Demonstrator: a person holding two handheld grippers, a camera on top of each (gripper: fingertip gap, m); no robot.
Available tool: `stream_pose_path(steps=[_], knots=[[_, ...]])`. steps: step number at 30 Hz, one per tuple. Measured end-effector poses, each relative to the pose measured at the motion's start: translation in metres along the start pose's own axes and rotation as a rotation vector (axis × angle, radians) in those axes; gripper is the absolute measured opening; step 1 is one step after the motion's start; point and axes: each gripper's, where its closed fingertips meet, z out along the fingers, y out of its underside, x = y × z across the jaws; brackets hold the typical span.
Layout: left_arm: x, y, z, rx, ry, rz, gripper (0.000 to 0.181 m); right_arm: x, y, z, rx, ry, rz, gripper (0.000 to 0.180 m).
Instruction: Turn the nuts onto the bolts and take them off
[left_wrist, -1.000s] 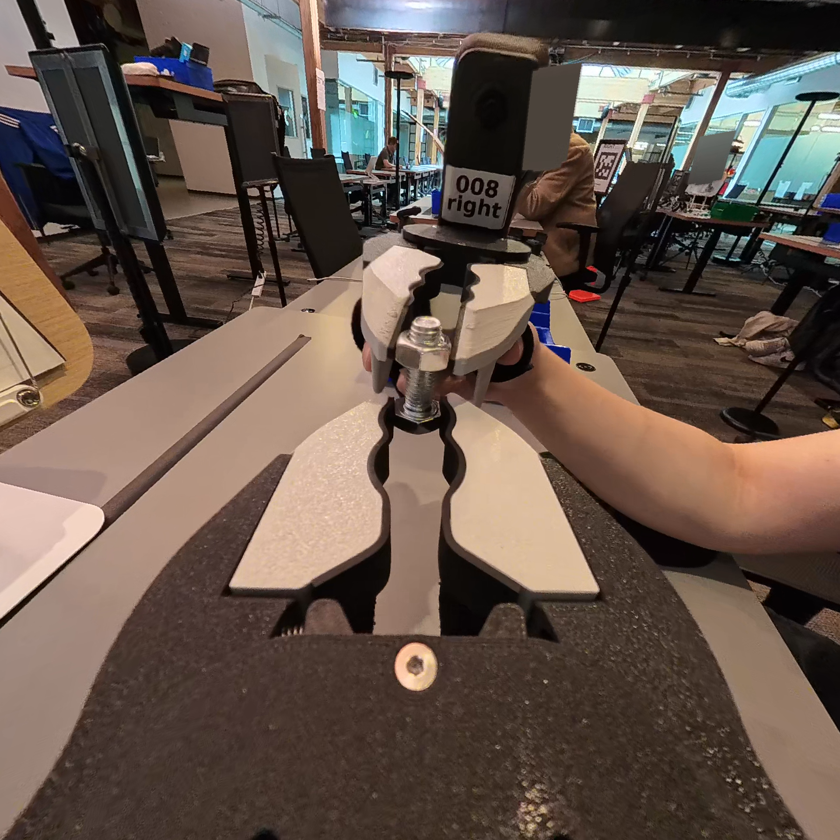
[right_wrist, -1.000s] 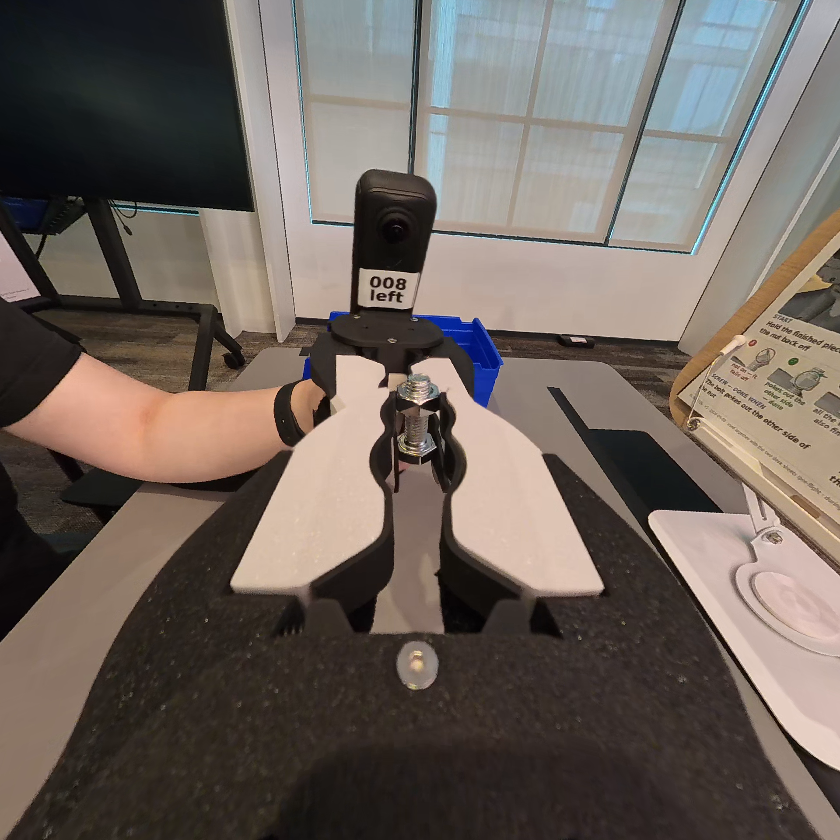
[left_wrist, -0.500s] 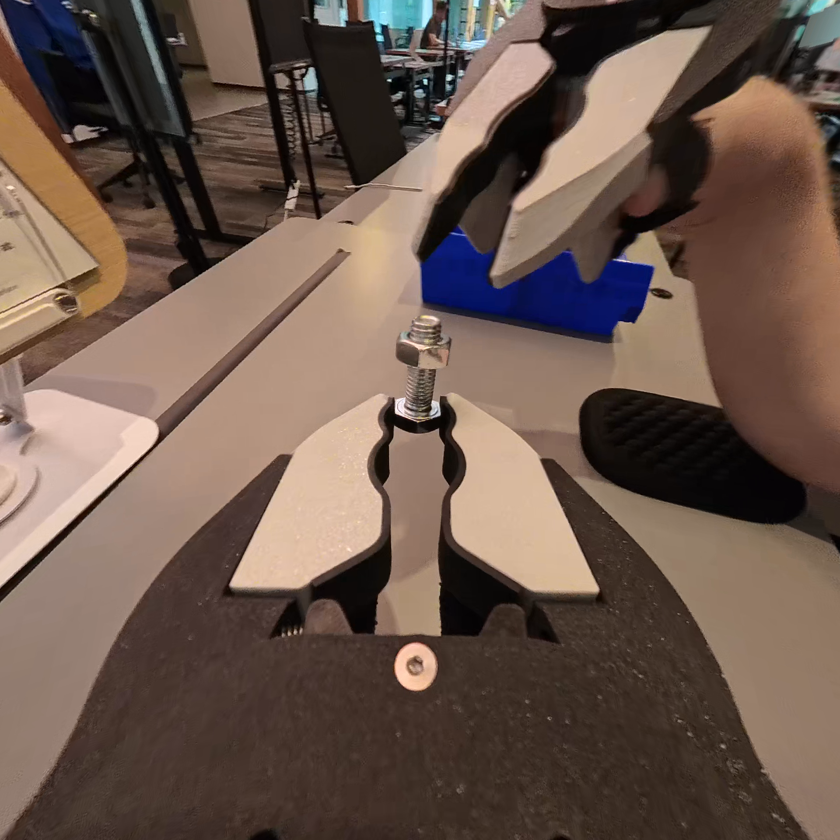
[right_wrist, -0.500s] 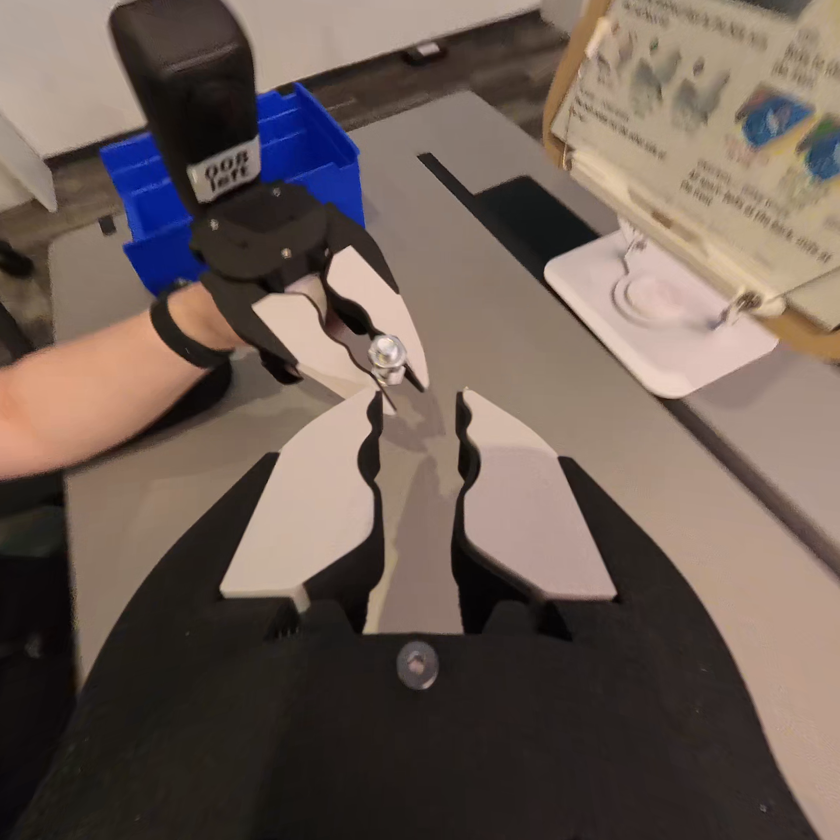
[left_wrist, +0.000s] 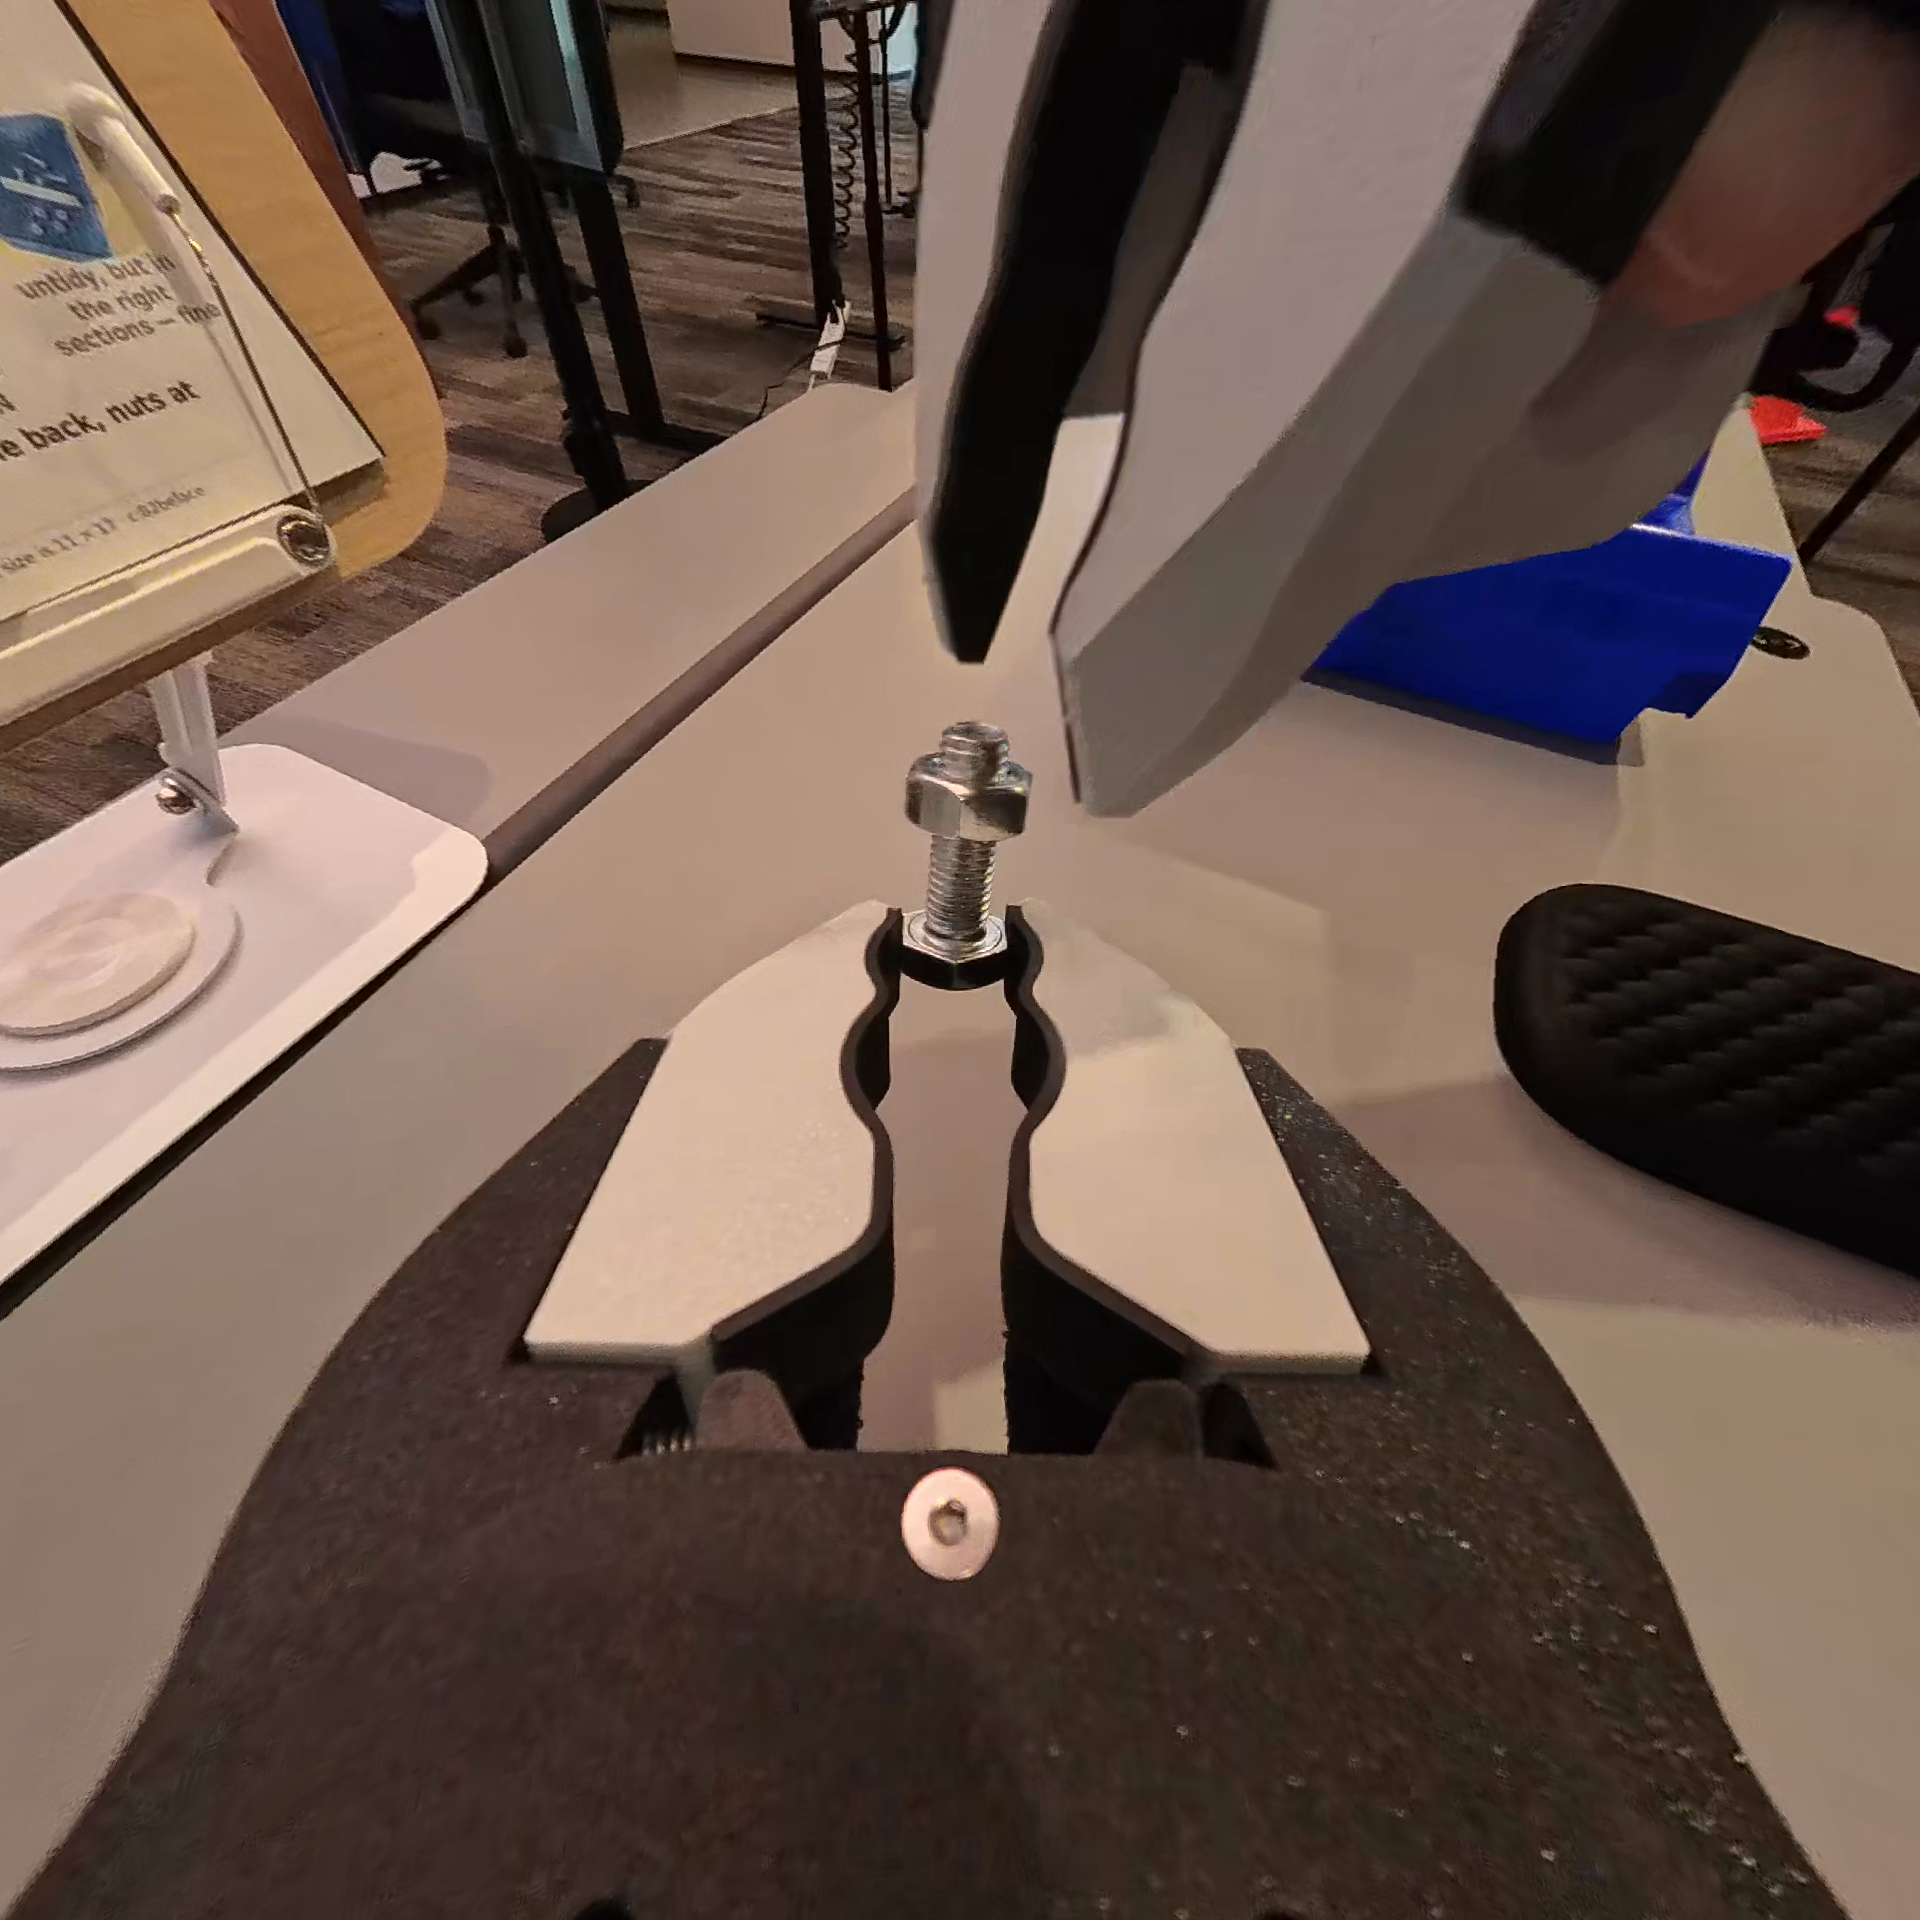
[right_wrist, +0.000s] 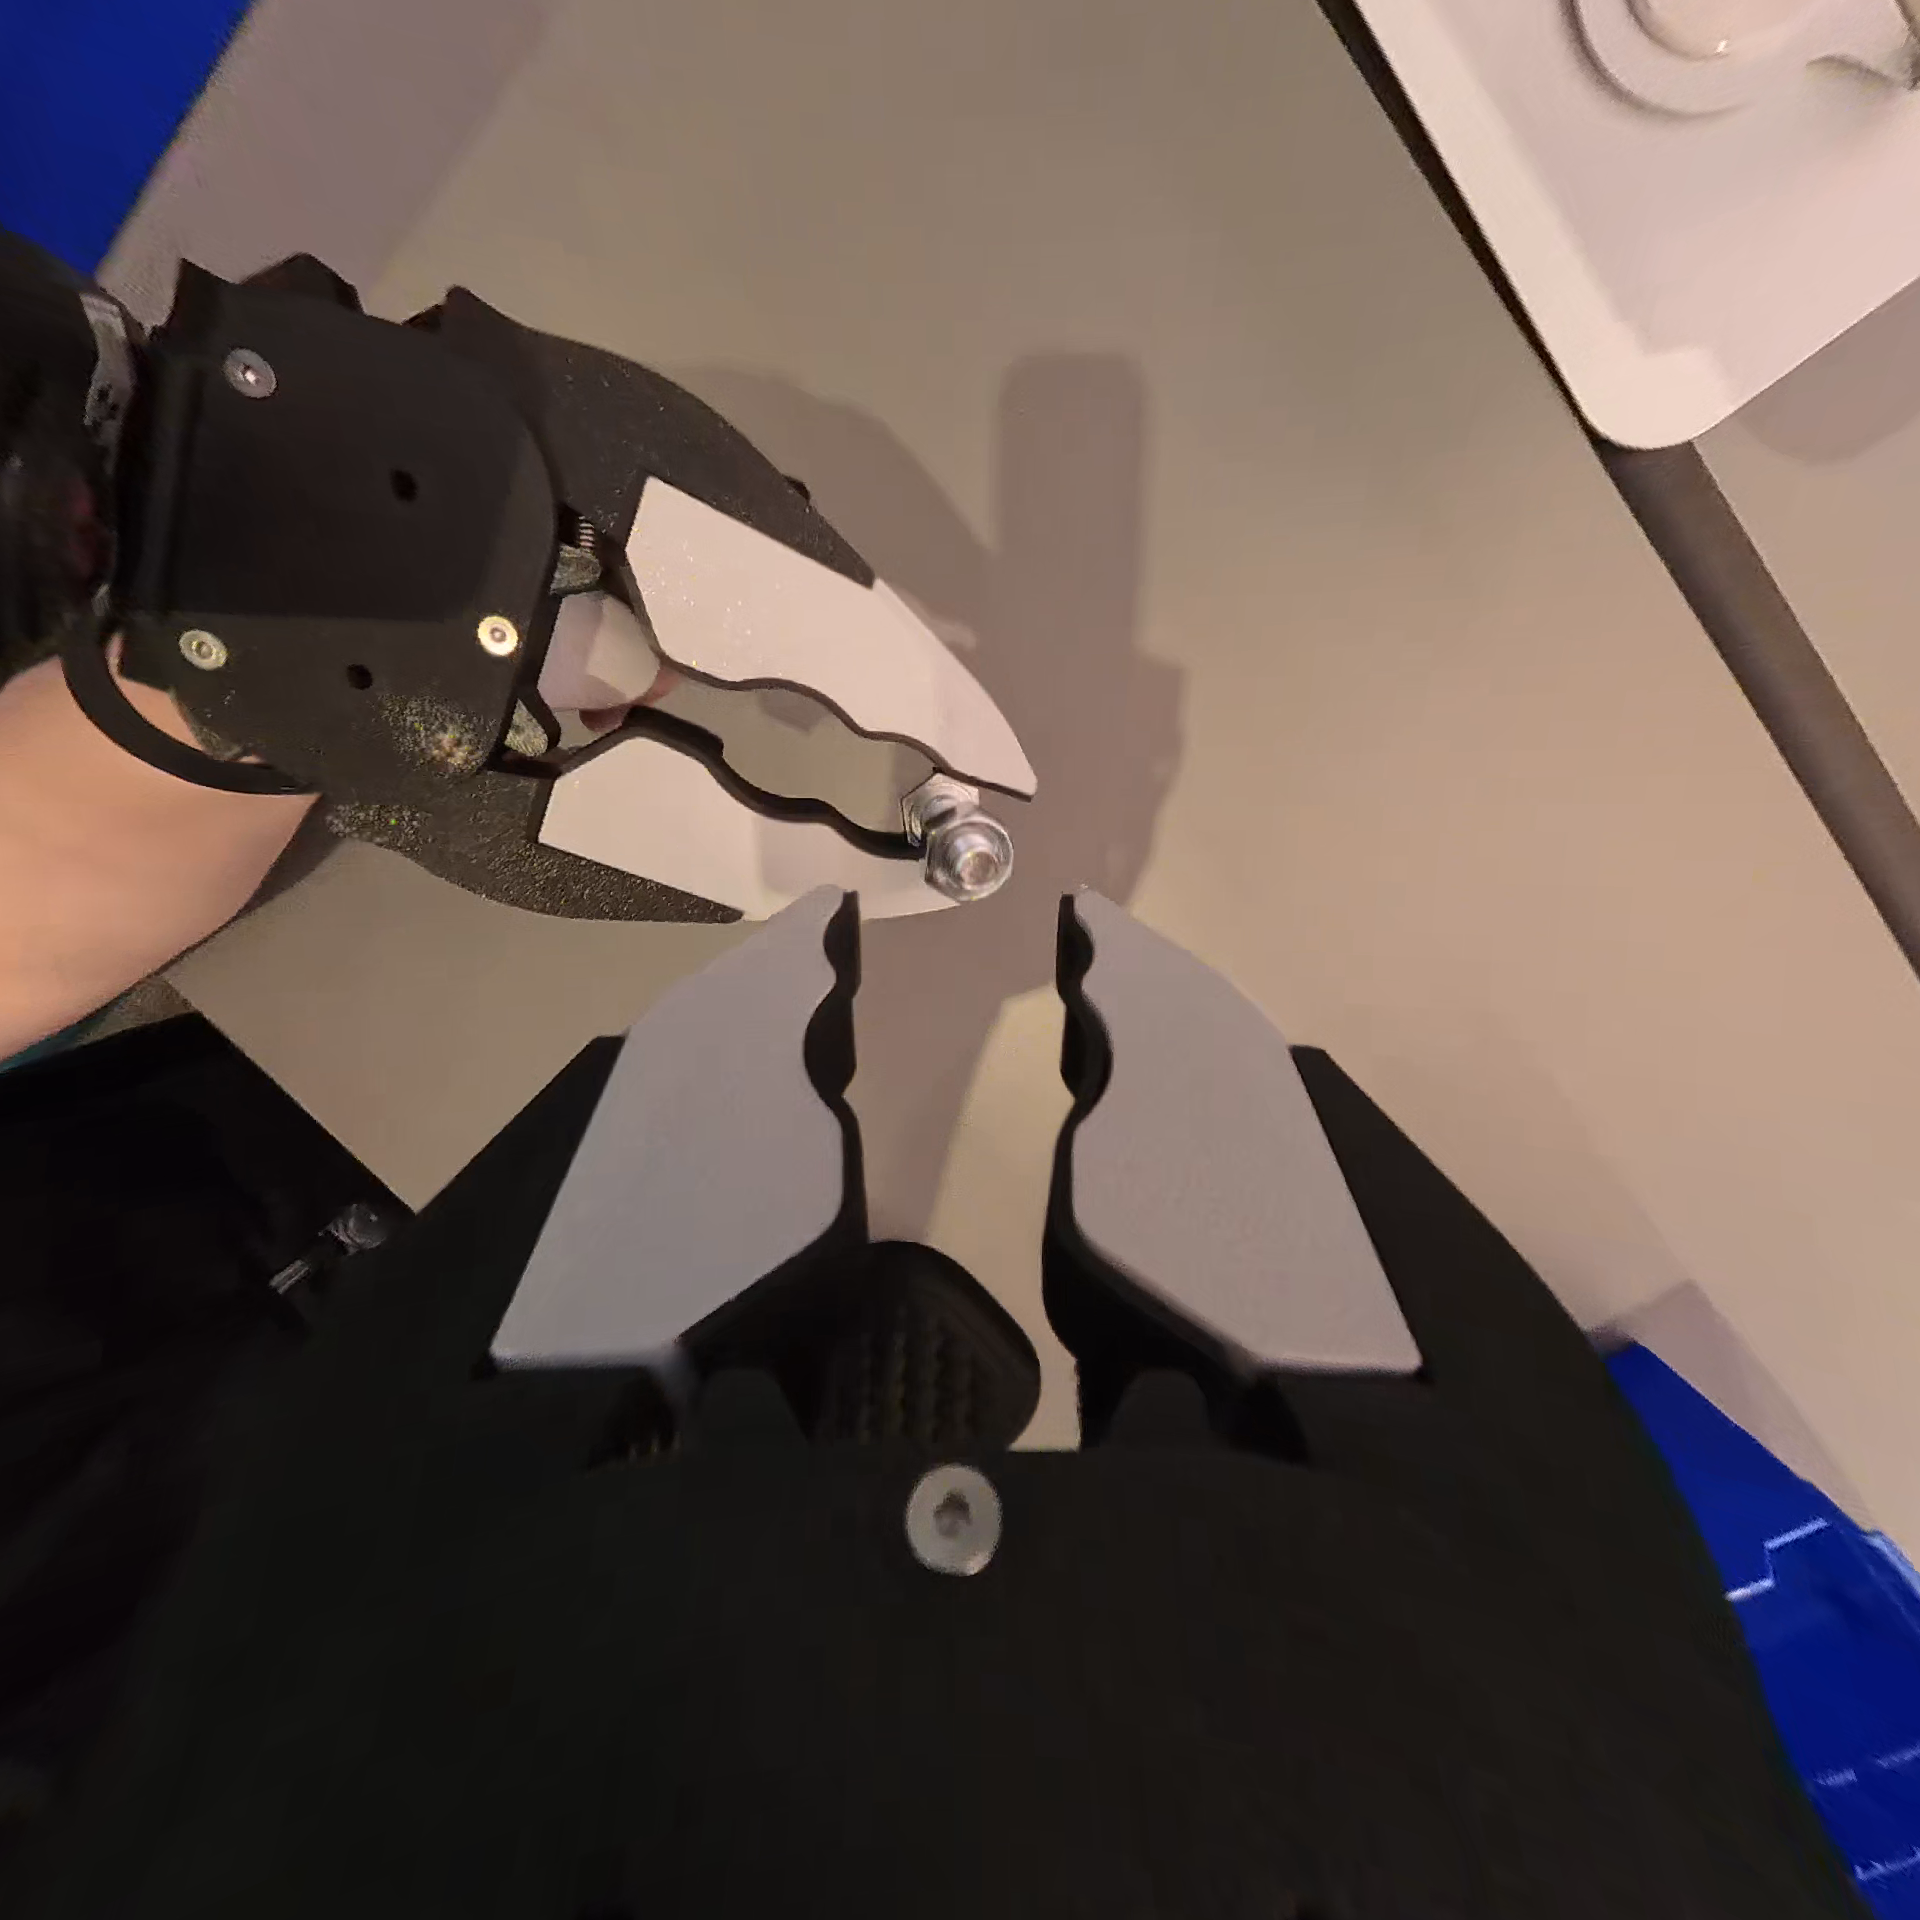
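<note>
A silver bolt (left_wrist: 958, 883) stands upright, its head pinched between the tips of my left gripper (left_wrist: 954, 923), which is shut on it. A silver hex nut (left_wrist: 966, 795) sits near the top of the bolt's thread. My right gripper (left_wrist: 1034, 717) hangs above the nut, pointing down, open and empty, clear of the nut. In the right wrist view I look straight down: my right gripper (right_wrist: 956, 909) is open, and the bolt's end with the nut (right_wrist: 971, 857) lies just beyond its tips, held by the left gripper (right_wrist: 966, 821) coming in from the left.
The grey table (left_wrist: 623, 727) carries a blue bin (left_wrist: 1558, 623) at the far right, a black textured pad (left_wrist: 1714, 1060) at the right, and a white stand base (left_wrist: 260, 914) with a wood-backed instruction board (left_wrist: 156, 364) at the left. Office chairs and desks stand beyond. The tips of one gripper are about 5 cm away from the tips of the other.
My right gripper has let go of the nut, opened, risen and turned to point down over the bolt. My left gripper still holds the bolt and has tipped down towards the table.
</note>
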Motion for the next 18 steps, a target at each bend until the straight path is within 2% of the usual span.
stream_pose_path(steps=[11, 18], knots=[[0.006, -0.018, -0.008, 0.065, 0.002, 0.021, 0.018, -0.008, -0.003, 0.007, -0.028, -0.084, 0.028, 0.019], [0.005, -0.018, -0.009, 0.067, 0.004, 0.015, 0.018, -0.009, -0.006, 0.007, -0.009, -0.117, 0.046, 0.018]])
